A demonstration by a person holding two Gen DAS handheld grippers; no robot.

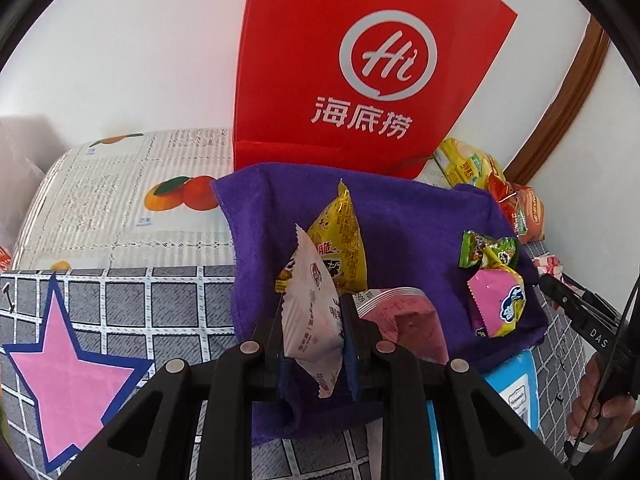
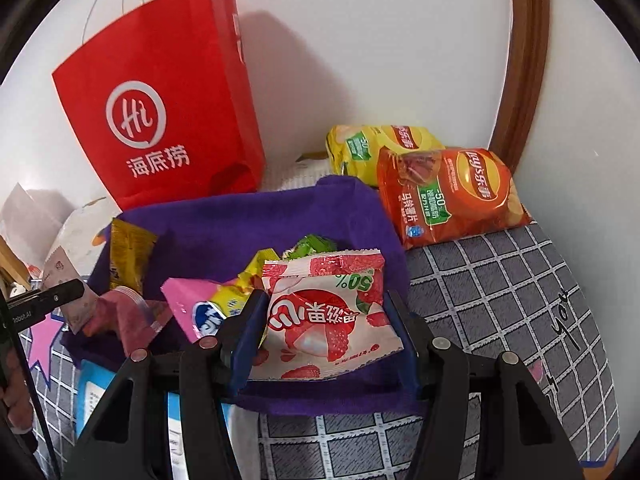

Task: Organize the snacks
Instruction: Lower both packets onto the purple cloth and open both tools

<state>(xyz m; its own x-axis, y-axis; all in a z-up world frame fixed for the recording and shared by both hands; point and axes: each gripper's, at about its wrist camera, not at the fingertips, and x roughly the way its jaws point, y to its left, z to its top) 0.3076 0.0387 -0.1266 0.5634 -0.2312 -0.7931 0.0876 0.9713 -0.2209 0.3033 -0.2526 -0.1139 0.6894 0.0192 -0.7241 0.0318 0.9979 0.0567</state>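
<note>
My left gripper [image 1: 310, 312] is shut on a thin white snack packet [image 1: 310, 312], held on edge over a purple towel [image 1: 400, 216]. A yellow snack pack [image 1: 340, 240] stands on the towel just behind it, and a pink pouch [image 1: 404, 320] lies to its right. My right gripper [image 2: 326, 304] is shut on a red-and-white strawberry snack pack [image 2: 328, 312] above the same towel [image 2: 240, 220]. A pink-and-yellow snack [image 2: 192, 312] and a green candy [image 2: 312, 246] lie beside it. The left gripper [image 2: 60, 300] with its white packet shows at the left edge.
A red paper bag [image 2: 160, 92] stands against the wall behind the towel. Two Lay's chip bags, yellow [image 2: 380, 144] and orange [image 2: 448, 192], lie at the back right. A blue-and-white pack [image 1: 516, 388] sits under the towel's near corner. The grey checked bedcover [image 2: 500, 300] spreads around.
</note>
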